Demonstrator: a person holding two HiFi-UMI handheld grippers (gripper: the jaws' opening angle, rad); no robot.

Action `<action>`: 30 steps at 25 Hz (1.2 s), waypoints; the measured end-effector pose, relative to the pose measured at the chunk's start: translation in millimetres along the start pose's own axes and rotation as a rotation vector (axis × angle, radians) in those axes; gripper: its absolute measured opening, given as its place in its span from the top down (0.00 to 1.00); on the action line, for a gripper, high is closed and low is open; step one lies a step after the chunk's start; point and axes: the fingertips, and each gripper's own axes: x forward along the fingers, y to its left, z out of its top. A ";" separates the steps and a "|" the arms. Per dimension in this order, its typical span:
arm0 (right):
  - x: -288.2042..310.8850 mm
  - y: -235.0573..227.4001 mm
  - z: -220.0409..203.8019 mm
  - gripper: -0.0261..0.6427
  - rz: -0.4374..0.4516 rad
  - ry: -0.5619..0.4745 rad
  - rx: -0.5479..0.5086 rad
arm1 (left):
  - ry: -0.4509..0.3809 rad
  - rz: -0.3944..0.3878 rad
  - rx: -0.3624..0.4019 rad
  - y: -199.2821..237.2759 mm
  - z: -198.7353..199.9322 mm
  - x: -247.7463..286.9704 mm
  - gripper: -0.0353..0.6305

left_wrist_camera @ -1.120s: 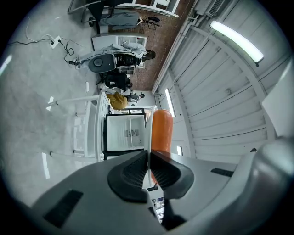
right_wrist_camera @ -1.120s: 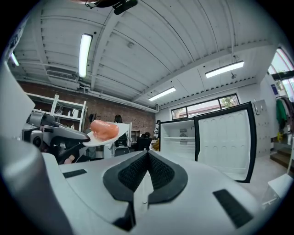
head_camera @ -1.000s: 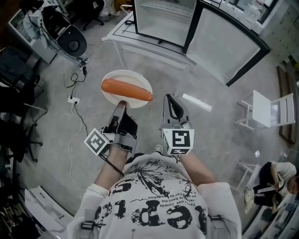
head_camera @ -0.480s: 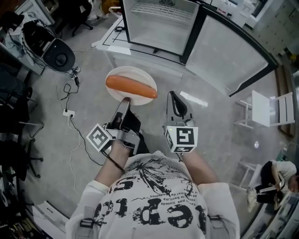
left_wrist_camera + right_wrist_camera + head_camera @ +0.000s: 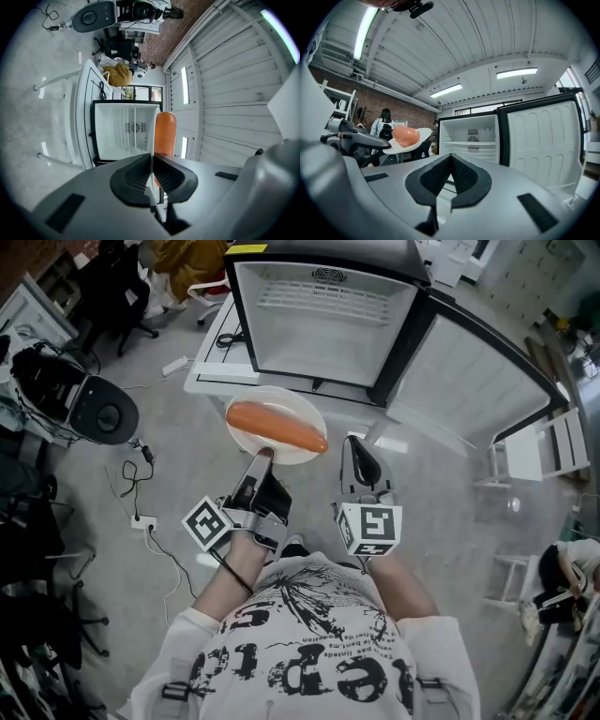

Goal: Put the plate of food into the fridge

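The left claw (image 5: 262,455) is clamped on the near rim of a white plate (image 5: 246,399), with its jaws almost together on the thin edge. The plate is held out level ahead of the claw. A long orange sausage (image 5: 277,427) lies across the plate, just beyond the claw's tips. The plate hangs over the front edge of a low white table (image 5: 208,371). On that table stands a small fridge (image 5: 323,320), its white inside bare to view and its door (image 5: 469,371) swung wide to the right. The right claw (image 5: 357,442) is closed on nothing, its pads meeting. It is just right of the plate and apart from it, pointing toward the fridge.
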 end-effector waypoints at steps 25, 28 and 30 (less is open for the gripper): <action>169.1 -86.0 -27.5 0.96 -0.010 0.006 0.003 | 0.038 0.028 -0.033 73.9 55.6 169.6 0.91; 187.5 -101.7 -29.3 0.96 0.002 0.007 0.010 | 0.018 0.038 -0.039 81.3 59.6 193.2 0.91; 196.0 -108.6 -32.3 0.96 0.020 0.019 0.021 | 0.011 0.044 -0.035 84.1 60.6 205.8 0.91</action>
